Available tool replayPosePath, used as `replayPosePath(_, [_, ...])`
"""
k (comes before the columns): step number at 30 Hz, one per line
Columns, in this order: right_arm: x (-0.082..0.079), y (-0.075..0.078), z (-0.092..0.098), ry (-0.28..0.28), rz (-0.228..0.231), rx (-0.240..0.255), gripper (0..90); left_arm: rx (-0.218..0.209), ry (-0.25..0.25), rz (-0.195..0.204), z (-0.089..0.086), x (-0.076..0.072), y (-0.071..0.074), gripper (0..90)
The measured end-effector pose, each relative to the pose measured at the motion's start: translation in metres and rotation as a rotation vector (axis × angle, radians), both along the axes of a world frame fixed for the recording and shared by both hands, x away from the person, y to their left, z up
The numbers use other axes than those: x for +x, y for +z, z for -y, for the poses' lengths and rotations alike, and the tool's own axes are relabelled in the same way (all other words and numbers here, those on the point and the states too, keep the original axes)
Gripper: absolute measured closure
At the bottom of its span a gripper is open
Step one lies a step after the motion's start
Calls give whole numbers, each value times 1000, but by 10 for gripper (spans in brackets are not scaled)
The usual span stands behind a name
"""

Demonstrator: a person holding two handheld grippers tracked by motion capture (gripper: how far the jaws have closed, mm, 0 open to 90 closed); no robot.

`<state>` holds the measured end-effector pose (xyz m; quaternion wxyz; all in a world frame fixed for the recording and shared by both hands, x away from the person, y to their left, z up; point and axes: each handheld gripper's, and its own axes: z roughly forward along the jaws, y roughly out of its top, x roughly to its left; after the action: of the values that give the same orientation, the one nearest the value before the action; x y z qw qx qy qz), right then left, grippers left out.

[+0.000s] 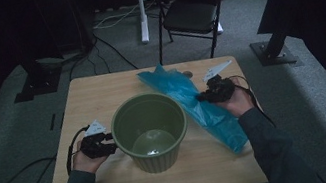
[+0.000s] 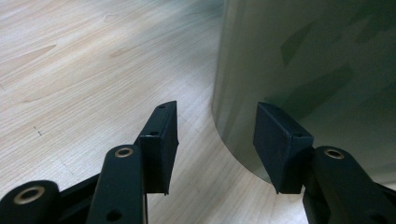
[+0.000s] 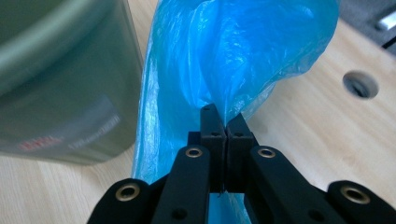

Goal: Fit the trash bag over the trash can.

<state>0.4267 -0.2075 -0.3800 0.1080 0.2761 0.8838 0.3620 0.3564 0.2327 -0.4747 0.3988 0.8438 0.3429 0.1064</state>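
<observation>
Meanwhile right gripper (image 3: 225, 122) pinches blue bag (image 3: 233, 56) beside green bin (image 1: 150, 129); left gripper (image 2: 217, 140) gapes at its wall.

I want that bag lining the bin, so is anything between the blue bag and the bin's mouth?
Nothing visible. The blue bag, pinched in the right gripper, lies beside the green bin, whose mouth is open.

bin (image 1: 150, 129) mid-table (image 1: 96, 95), bag (image 1: 193, 104) right
</observation>
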Motion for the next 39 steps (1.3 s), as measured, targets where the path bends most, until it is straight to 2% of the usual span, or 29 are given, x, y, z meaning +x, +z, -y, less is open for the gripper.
replayPosePath(4, [1, 16, 0, 6, 18, 24, 891, 7, -14, 3, 0, -2, 3, 543])
replayPosePath(5, [1, 16, 0, 6, 18, 24, 891, 7, -14, 3, 0, -2, 3, 545])
replayPosePath(6, [0, 23, 0, 10, 31, 30, 891, 6, -14, 5, 0, -2, 3, 546])
replayPosePath(9, [-1, 31, 0, 14, 46, 33, 890, 0, -15, 7, -1, -3, 3, 539])
replayPosePath(12, [-3, 46, 0, 22, 70, 43, 890, -13, -18, 10, -3, -4, 3, 529])
replayPosePath(17, [-4, 55, -1, 30, 86, 47, 890, -15, -22, 12, -3, -5, 4, 523])
replayPosePath(20, [-4, 68, -6, 36, 103, 52, 890, -13, -26, 15, -3, -6, 4, 523])
replayPosePath(29, [-2, 81, -26, 68, 123, 58, 890, -11, -25, 22, -2, -6, 4, 524])
replayPosePath(37, [-1, 91, -45, 110, 111, 115, 890, -12, -30, 25, 2, -4, 4, 525])
replayPosePath(39, [-1, 93, -51, 118, 114, 115, 890, -10, -29, 25, 3, -4, 3, 525])
